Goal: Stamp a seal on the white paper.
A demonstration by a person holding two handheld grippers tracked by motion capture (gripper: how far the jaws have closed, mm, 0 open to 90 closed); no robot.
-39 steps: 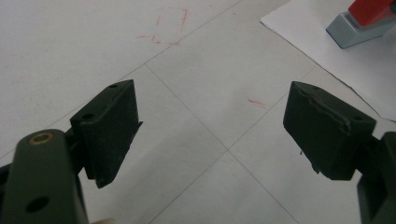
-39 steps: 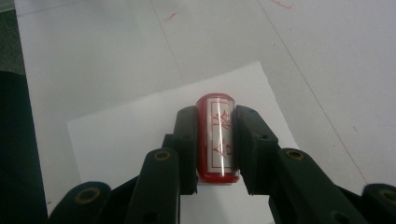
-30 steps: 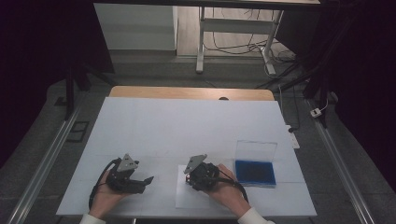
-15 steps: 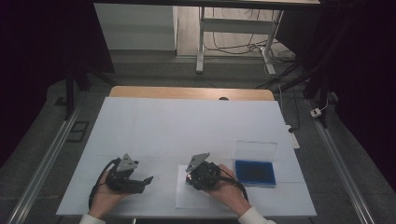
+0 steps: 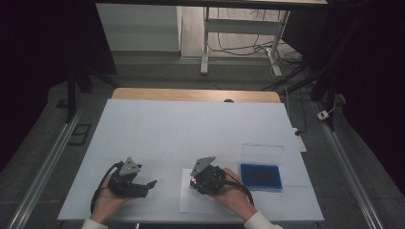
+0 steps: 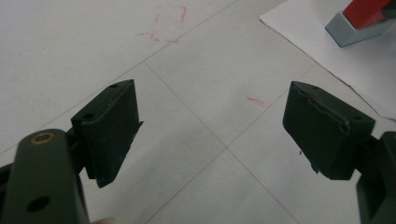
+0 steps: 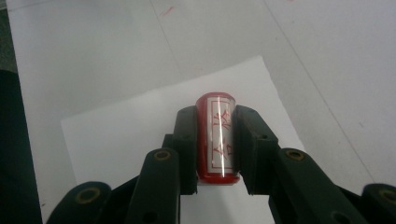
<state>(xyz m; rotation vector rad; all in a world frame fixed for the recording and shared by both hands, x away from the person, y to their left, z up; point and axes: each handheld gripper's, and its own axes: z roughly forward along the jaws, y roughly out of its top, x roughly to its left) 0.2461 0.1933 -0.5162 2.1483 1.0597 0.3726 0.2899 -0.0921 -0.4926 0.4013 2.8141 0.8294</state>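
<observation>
While the right gripper pinches the red stamp mid-paper, the left gripper gapes over bare table.

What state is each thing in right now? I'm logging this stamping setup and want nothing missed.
left gripper: open, nothing between its jaws, held above the table.
right gripper: shut on the stamp.
stamp: red, clamped between the jaws, over the paper sheet.
paper sheet: lying flat on the table; no print visible on the part in view.
ink pad case: lid open and standing up, blue pad exposed.
</observation>
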